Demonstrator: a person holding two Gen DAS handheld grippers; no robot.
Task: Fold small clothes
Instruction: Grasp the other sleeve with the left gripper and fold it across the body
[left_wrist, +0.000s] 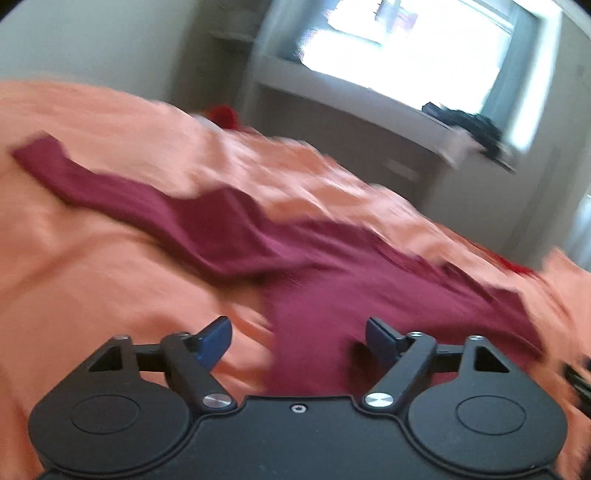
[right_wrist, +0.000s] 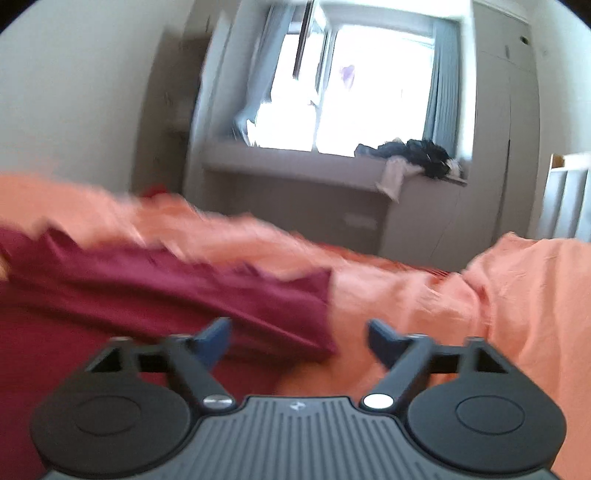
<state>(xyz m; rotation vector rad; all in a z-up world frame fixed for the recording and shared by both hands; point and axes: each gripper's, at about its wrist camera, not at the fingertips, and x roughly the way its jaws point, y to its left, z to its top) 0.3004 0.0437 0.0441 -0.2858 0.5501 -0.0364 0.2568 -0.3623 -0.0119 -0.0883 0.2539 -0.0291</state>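
Note:
A dark red garment (left_wrist: 236, 225) lies spread on an orange bed sheet (left_wrist: 74, 266), one sleeve stretched to the upper left. My left gripper (left_wrist: 298, 338) is open just above the garment's near part, with cloth between the spread blue fingertips (left_wrist: 216, 338). In the right wrist view the same garment (right_wrist: 155, 291) fills the left side, its edge ending near the middle. My right gripper (right_wrist: 299, 339) is open over that edge and the orange sheet (right_wrist: 517, 295). Both views are motion-blurred.
A grey window bench (right_wrist: 295, 173) stands beyond the bed under a bright window (right_wrist: 351, 92), with a pile of dark clothes (right_wrist: 421, 155) on it. Something bright red (left_wrist: 223, 114) shows past the bed's far edge. A white frame (right_wrist: 565, 192) stands at right.

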